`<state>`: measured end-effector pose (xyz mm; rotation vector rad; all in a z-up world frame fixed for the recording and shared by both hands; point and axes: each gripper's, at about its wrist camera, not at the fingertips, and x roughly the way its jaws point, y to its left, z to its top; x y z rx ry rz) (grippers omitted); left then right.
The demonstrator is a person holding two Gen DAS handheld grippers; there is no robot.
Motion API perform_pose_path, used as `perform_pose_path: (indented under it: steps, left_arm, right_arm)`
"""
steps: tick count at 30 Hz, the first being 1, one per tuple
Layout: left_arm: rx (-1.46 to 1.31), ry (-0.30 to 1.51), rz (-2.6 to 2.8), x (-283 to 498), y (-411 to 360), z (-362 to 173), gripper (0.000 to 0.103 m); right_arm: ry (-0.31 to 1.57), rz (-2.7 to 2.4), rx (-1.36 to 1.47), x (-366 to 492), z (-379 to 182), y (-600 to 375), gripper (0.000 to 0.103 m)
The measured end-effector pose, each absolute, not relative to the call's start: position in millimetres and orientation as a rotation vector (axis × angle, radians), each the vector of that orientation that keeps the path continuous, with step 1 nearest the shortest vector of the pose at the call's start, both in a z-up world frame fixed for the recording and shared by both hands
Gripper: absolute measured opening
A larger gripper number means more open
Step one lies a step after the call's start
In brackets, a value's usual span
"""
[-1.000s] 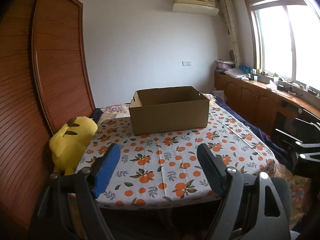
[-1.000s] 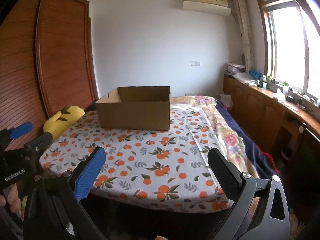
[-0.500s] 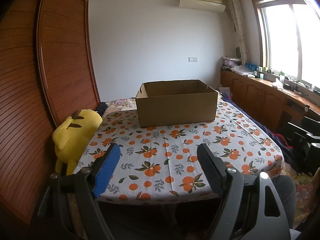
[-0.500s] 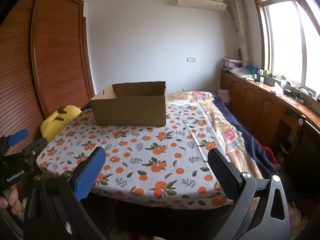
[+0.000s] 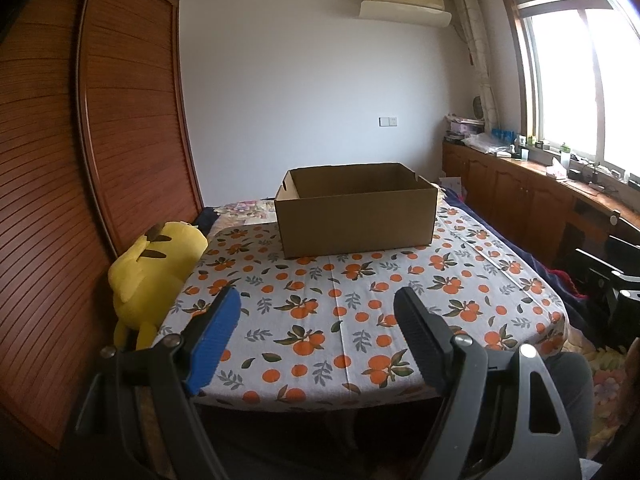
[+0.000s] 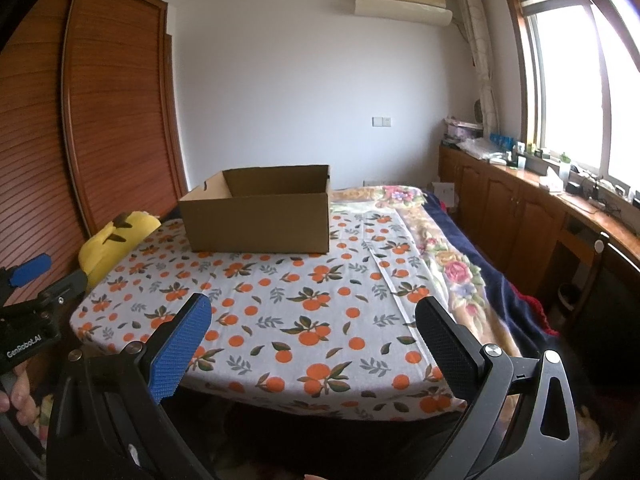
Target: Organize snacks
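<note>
An open brown cardboard box (image 5: 356,216) stands on the far half of a table covered with an orange-print cloth (image 5: 340,312); it also shows in the right wrist view (image 6: 260,216). Its inside looks empty from here. No snacks are in view. My left gripper (image 5: 318,320) is open and empty, held in front of the table's near edge. My right gripper (image 6: 312,332) is open and empty, also before the near edge. The left gripper shows at the left of the right wrist view (image 6: 28,304).
A yellow plush toy (image 5: 154,268) leans at the table's left edge against a wooden slatted wardrobe (image 5: 80,160). A floral bed with a navy blanket (image 6: 456,264) lies right of the table. Wooden cabinets (image 6: 520,216) with clutter run under the window.
Both grippers have shifted slightly, so the box and table sit differently in each view. Both grippers stay open and empty.
</note>
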<state>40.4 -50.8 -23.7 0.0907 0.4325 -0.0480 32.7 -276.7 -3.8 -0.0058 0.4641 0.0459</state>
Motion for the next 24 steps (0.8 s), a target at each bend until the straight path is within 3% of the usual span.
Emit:
perform_pose_path:
  steps: [24]
  left_arm:
    - [0.088,0.425,-0.061,37.6,-51.8,-21.2,0.08]
  right_arm:
    - [0.461,0.043,0.0,32.6,-2.9,-278.5,0.103]
